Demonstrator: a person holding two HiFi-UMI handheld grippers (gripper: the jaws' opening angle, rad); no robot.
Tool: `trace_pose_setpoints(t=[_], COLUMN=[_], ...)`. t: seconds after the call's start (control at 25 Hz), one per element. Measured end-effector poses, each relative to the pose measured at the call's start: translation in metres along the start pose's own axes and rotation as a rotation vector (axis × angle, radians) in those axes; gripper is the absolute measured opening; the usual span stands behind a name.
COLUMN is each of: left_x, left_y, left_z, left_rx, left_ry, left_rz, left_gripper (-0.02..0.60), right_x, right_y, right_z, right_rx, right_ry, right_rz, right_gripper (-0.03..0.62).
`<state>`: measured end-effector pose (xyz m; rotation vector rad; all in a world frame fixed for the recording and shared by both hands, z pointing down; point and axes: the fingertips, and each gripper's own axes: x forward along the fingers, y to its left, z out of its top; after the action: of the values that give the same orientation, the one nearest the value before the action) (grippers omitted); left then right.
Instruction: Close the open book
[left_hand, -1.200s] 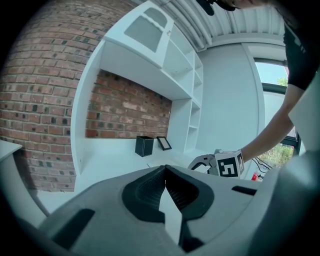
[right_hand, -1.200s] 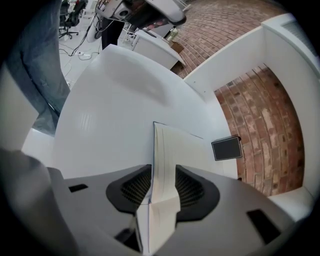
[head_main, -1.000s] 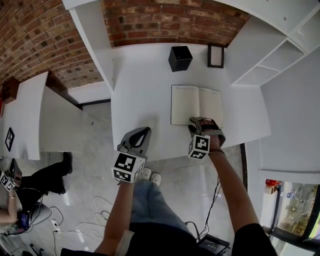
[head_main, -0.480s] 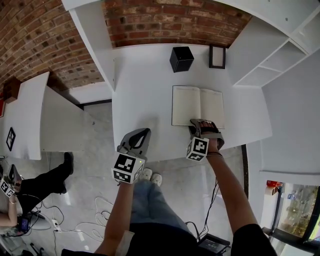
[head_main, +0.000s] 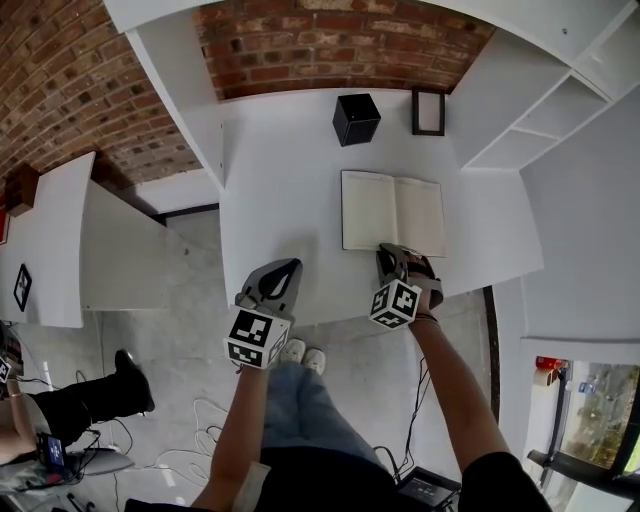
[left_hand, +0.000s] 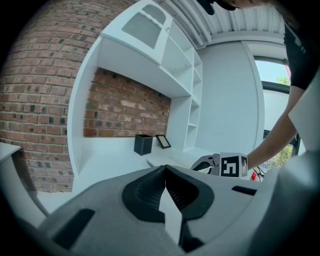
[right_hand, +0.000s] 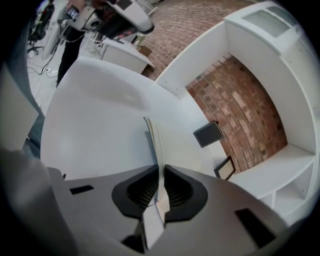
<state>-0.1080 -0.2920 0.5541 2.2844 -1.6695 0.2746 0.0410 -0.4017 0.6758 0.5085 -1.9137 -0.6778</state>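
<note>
The open book (head_main: 392, 212) lies flat on the white desk (head_main: 280, 180), cream pages up. My right gripper (head_main: 397, 254) sits at the book's near edge, close to the middle fold. Its jaws have just been closing, and in the right gripper view they (right_hand: 161, 172) pinch the thin edge of the book (right_hand: 155, 137) between the pads. My left gripper (head_main: 283, 270) hovers at the desk's front edge, left of the book, shut on nothing (left_hand: 165, 170). The right gripper's marker cube (left_hand: 232, 166) shows in the left gripper view.
A black cube box (head_main: 357, 118) and a small dark picture frame (head_main: 430, 111) stand at the back of the desk against the brick wall. White shelves (head_main: 560, 110) rise at the right. Another white table (head_main: 60, 240) and a seated person (head_main: 60, 420) are at the left.
The right gripper has rolled and its jaws have gone from wide apart to closed on the book's near edge. The left gripper has stayed put. The person at the left has shifted a leg.
</note>
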Motion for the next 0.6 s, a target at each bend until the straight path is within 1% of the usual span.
trace_pose_setpoints(t=[0.08, 0.24, 0.48, 0.6], left_x=[0.0, 0.003, 0.007, 0.009], left_y=[-0.001, -0.002, -0.009, -0.012], left_z=[0.0, 0.002, 0.001, 0.001], left_rx=[-0.002, -0.002, -0.001, 0.002], left_ry=[0.002, -0.003, 0.002, 0.005], left_rz=[-0.003, -0.011, -0.027, -0.036], left_gripper=[0.008, 0.009, 0.008, 0.009], right_x=[-0.004, -0.014, -0.023, -0.027], right_y=[-0.006, -0.021, -0.031, -0.035], right_z=[0.002, 0.0, -0.02, -0.034], right_rx=[0.115, 0.444, 0.865, 1.053], right_ry=[-0.031, -0.1, -0.161, -0.181], right_rz=[-0.013, -0.038, -0.072, -0.097], right_gripper=[0.029, 0.025, 0.02, 0.016])
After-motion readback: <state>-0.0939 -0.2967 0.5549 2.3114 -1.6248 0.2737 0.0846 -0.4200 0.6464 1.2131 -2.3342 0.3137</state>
